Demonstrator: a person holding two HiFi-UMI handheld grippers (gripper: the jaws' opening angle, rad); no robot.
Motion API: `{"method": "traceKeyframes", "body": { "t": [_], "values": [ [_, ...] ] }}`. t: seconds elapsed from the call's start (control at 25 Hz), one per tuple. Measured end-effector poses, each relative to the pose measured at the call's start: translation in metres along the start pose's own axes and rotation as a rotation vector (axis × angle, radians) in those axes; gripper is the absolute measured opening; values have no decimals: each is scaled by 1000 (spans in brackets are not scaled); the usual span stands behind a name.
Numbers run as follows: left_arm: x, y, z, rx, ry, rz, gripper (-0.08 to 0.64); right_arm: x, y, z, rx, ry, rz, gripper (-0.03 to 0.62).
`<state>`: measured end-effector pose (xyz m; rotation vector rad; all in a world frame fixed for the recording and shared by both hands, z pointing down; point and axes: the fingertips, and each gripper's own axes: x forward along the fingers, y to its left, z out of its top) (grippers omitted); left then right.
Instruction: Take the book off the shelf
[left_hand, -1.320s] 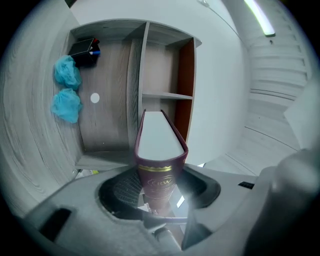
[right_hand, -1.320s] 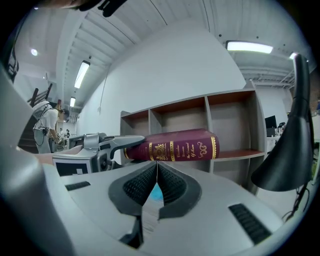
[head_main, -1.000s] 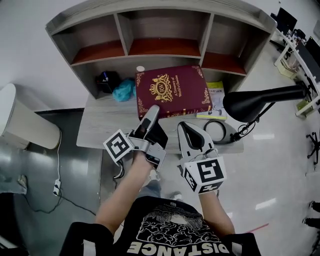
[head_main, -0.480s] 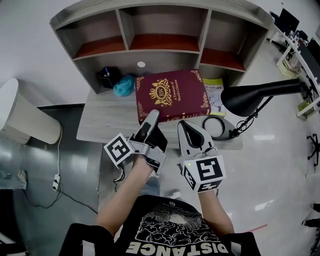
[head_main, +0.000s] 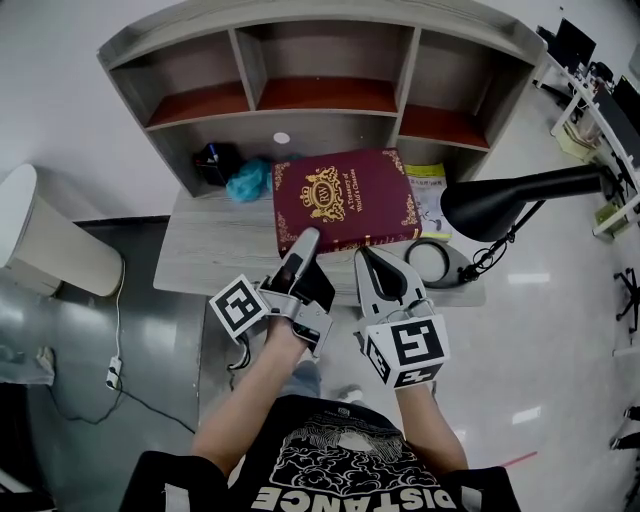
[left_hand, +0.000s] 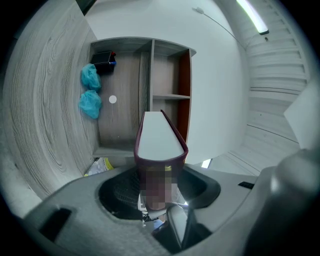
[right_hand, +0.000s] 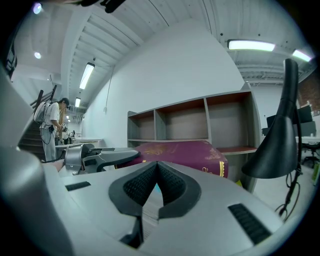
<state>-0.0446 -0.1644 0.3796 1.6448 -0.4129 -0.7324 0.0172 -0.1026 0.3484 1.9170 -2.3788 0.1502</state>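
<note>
A thick maroon book (head_main: 345, 198) with gold ornament lies flat, cover up, above the grey desk (head_main: 215, 255), in front of the shelf unit (head_main: 320, 60). My left gripper (head_main: 303, 246) is shut on the book's near edge. In the left gripper view the book (left_hand: 159, 135) runs away from the jaws, its white page edge showing, with the gripper (left_hand: 156, 176) clamped on its end. My right gripper (head_main: 372, 264) hovers just right of the left one, at the desk's front edge, shut and empty. From the right gripper view (right_hand: 156, 175) the book (right_hand: 182, 152) is beyond the closed pads.
Under the shelf sit a blue crumpled cloth (head_main: 250, 180), a black object (head_main: 213, 160) and a small white disc (head_main: 281, 138). A yellow booklet (head_main: 432, 195) and a black desk lamp (head_main: 500, 205) with round base (head_main: 437, 262) are to the right. A white bin (head_main: 45, 245) stands left.
The book, held by the left gripper, has come slightly nearer the desk's front edge. The right gripper has barely moved.
</note>
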Motion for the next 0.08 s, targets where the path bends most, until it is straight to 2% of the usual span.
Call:
{"method": "traceKeyframes", "body": {
  "t": [0.08],
  "values": [
    [0,1,1,-2,1,2,202,2,0,1,-1,0,-1,17]
  ]
}}
